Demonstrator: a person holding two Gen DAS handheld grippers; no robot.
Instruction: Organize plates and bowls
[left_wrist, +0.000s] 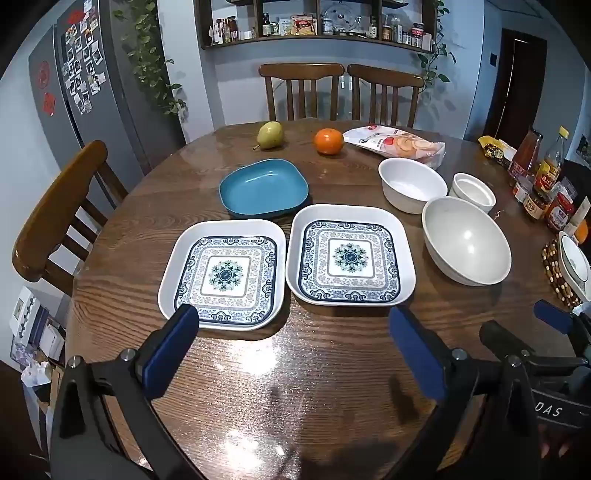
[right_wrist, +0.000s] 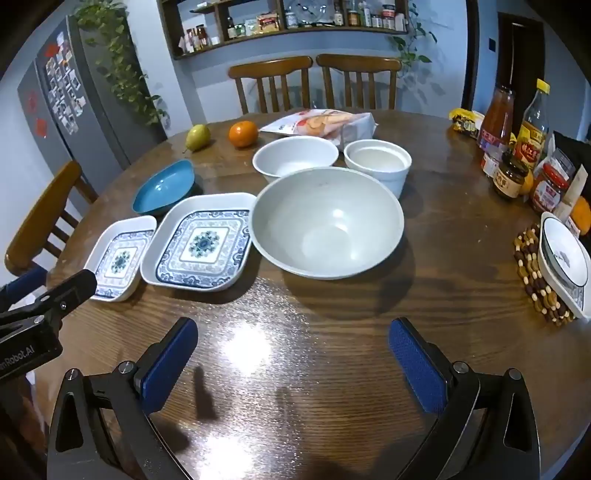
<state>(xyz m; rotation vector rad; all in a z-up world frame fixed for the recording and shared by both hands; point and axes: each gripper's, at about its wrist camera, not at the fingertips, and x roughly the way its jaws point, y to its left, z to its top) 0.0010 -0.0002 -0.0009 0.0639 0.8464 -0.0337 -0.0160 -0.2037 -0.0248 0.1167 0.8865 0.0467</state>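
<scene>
Two square white plates with blue patterns lie side by side on the round wooden table: the left plate (left_wrist: 223, 273) (right_wrist: 120, 256) and the right plate (left_wrist: 349, 254) (right_wrist: 201, 242). Behind them sits a blue dish (left_wrist: 264, 192) (right_wrist: 164, 188). To the right stand a large white bowl (left_wrist: 465, 245) (right_wrist: 327, 221), a medium white bowl (left_wrist: 412, 184) (right_wrist: 295, 157) and a small white bowl (left_wrist: 472, 192) (right_wrist: 378, 162). My left gripper (left_wrist: 295, 332) hangs open over bare table just before the plates. My right gripper (right_wrist: 293, 339) is open too, in front of the large bowl, holding nothing.
A pear (left_wrist: 270, 134), an orange (left_wrist: 328, 141) and a snack bag (left_wrist: 397, 144) lie at the table's far side. Bottles and jars (right_wrist: 517, 147) crowd the right edge, beside a patterned bowl on a beaded trivet (right_wrist: 561, 258). Wooden chairs (left_wrist: 301, 92) ring the table.
</scene>
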